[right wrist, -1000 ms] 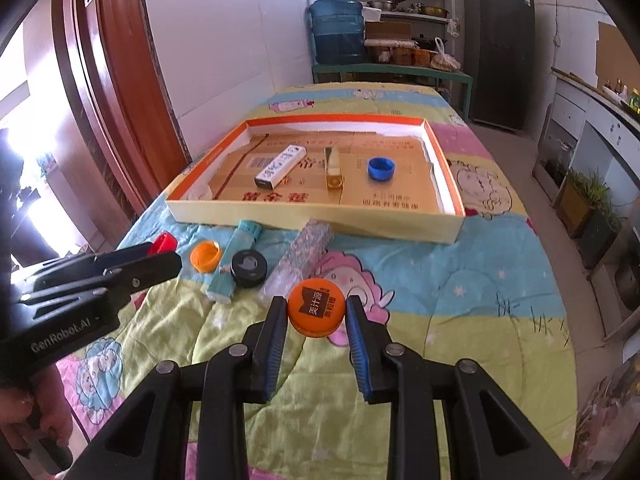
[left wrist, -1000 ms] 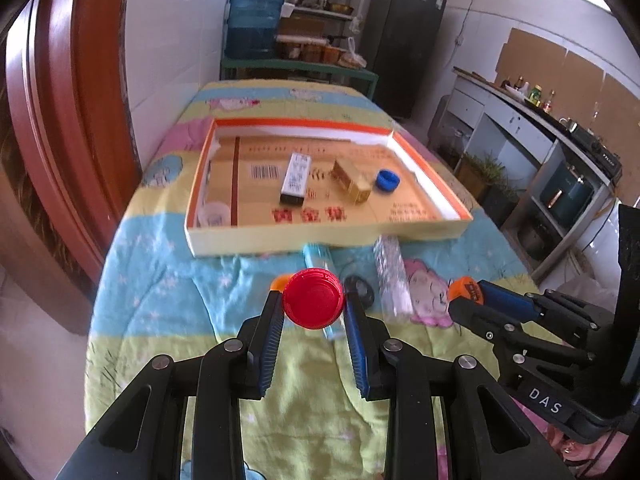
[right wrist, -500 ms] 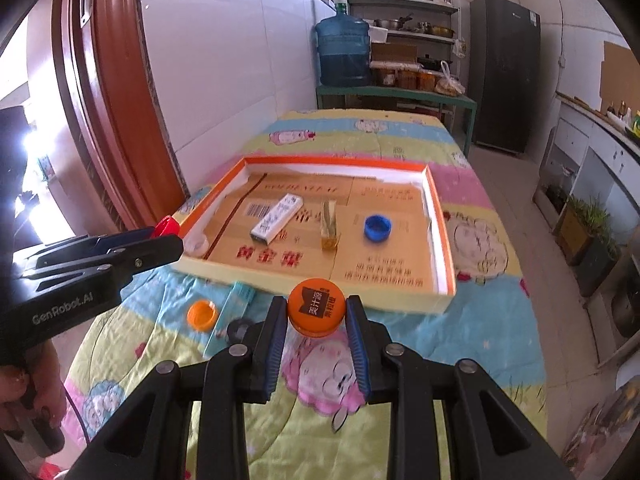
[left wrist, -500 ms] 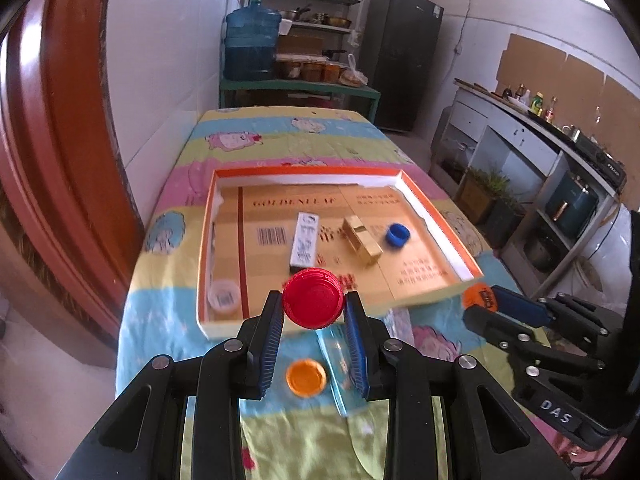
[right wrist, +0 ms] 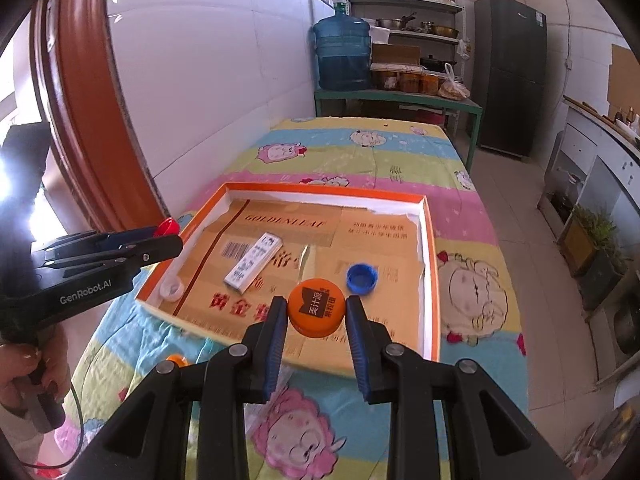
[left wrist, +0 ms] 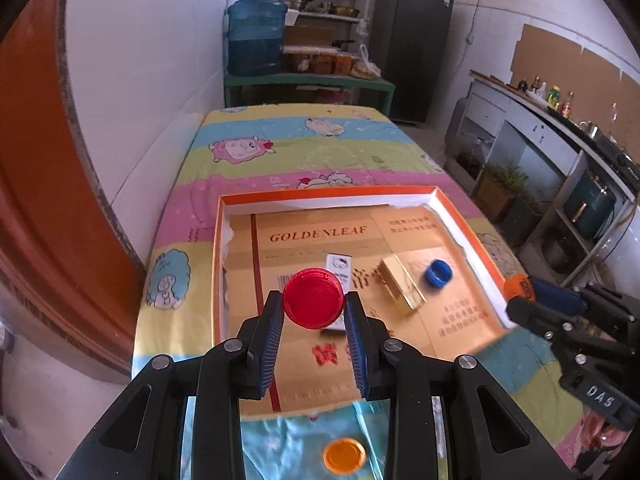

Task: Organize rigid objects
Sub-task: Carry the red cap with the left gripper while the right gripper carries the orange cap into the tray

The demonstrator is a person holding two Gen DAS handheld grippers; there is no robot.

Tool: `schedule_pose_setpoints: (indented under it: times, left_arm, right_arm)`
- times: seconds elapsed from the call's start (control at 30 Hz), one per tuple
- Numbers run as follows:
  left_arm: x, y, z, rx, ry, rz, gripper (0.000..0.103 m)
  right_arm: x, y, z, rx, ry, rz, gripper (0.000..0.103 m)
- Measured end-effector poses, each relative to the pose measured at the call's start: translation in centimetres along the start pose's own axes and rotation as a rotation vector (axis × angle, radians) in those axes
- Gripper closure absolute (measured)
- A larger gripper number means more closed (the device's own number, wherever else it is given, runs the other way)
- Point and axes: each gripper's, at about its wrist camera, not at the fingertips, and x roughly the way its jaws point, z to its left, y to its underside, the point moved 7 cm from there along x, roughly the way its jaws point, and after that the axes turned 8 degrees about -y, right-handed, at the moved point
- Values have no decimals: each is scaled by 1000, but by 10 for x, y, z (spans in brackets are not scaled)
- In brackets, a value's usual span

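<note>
My left gripper [left wrist: 314, 310] is shut on a red bottle cap [left wrist: 313, 297] and holds it above the near part of the shallow orange-rimmed cardboard tray [left wrist: 320, 197]. My right gripper [right wrist: 317, 314] is shut on an orange bottle cap [right wrist: 317, 307] above the tray's near edge [right wrist: 427, 280]. In the tray lie a white flat box [right wrist: 253, 263], a gold box [left wrist: 401, 286], a blue cap [left wrist: 438, 273] that also shows in the right wrist view [right wrist: 362, 277], and a white cap [right wrist: 172, 290].
A small orange cap [left wrist: 344, 455] lies on the patterned tablecloth [left wrist: 304, 148] in front of the tray. A white wall and a red door frame [left wrist: 36, 208] run along the left. A water jug [left wrist: 256, 36] and shelves stand beyond the table's far end.
Both grippers have moved forward and up with their caps, from over the cloth to over the tray. The loose items on the cloth have dropped below or out of view.
</note>
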Motion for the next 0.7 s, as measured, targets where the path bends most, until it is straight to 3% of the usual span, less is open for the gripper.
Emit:
schedule_pose_setpoints:
  times: [0.7]
  left_arm:
    - [82,-34,14,12,-80,107,72]
  right_arm:
    - [85,-47,-47,-7,-4,128,73]
